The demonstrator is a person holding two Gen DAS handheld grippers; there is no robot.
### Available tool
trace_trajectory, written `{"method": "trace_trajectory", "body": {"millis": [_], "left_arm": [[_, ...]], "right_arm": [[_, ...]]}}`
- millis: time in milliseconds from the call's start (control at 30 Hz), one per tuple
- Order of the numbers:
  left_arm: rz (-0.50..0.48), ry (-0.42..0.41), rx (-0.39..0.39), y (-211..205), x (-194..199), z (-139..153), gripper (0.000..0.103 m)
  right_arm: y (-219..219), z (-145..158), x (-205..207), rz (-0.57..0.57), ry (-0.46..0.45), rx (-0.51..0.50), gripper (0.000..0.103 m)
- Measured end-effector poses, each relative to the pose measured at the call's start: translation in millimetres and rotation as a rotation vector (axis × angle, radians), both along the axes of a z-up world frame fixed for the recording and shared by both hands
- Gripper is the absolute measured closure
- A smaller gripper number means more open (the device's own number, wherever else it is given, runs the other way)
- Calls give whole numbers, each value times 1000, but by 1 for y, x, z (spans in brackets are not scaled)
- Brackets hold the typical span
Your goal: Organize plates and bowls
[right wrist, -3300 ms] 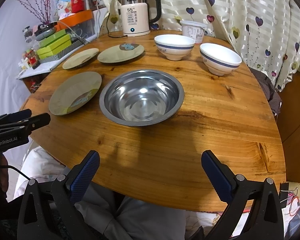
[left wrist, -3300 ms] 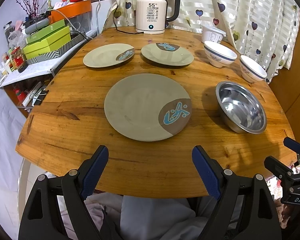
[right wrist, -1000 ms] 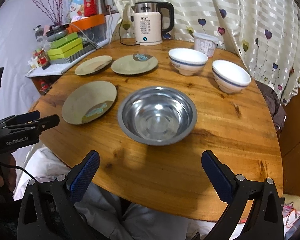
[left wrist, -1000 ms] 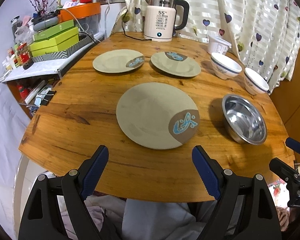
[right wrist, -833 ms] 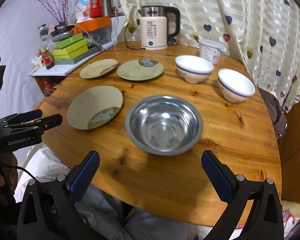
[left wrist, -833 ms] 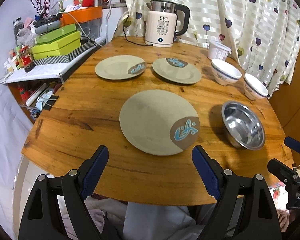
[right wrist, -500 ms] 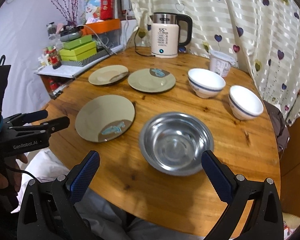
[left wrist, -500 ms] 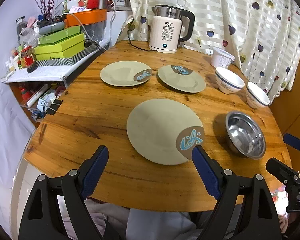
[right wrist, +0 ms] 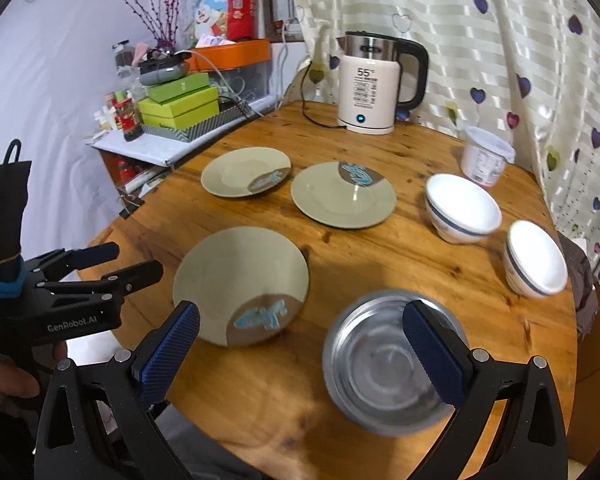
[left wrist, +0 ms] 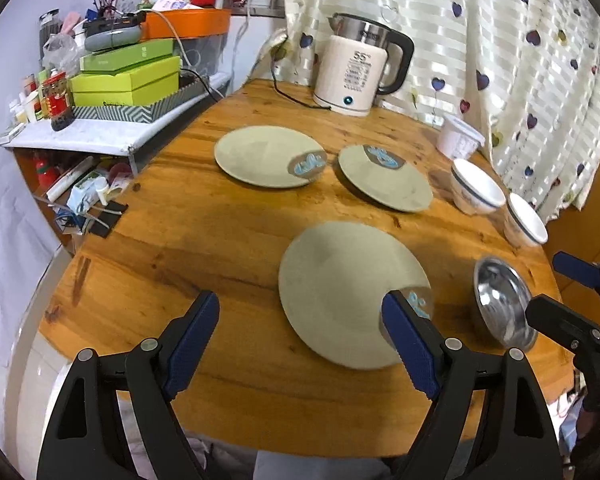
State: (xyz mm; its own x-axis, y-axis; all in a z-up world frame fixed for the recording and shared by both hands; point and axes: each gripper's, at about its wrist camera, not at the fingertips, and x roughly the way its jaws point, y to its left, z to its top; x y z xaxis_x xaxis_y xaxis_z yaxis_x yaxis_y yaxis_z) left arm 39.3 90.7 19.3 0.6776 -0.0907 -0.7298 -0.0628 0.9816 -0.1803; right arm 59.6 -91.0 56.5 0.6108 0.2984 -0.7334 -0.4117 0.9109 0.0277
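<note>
Three beige plates with blue fish marks lie on the round wooden table (left wrist: 172, 240): a large near plate (left wrist: 340, 292) (right wrist: 240, 280), a far left plate (left wrist: 266, 156) (right wrist: 240, 172) and a far middle plate (left wrist: 388, 186) (right wrist: 342, 196). A steel bowl (left wrist: 500, 304) (right wrist: 380, 364) sits near the front right. Two white bowls with blue bands (right wrist: 460, 208) (right wrist: 534, 258) stand at the right. My left gripper (left wrist: 300, 340) is open and empty above the front edge. My right gripper (right wrist: 300, 352) is open and empty, raised over the steel bowl.
A white electric kettle (left wrist: 358, 76) with its cord and a white plastic tub (right wrist: 486, 156) stand at the back of the table. A side shelf with green boxes (left wrist: 128, 76) and clutter is on the left. Curtains (right wrist: 500, 40) hang behind.
Both grippers have risen and pulled back from the table, so the dishes look smaller and further off. Both views have swung left. Nothing on the table has moved.
</note>
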Motion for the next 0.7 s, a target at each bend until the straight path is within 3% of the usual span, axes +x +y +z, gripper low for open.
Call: {"method": "trace_trajectory", "body": {"millis": [367, 700], "left_arm": [[75, 4, -25, 34, 33, 7, 19], [132, 19, 0, 59, 64, 7, 19]], "right_arm": [[24, 6, 62, 70, 119, 94, 1], [55, 3, 110, 150, 165, 74, 18]]}}
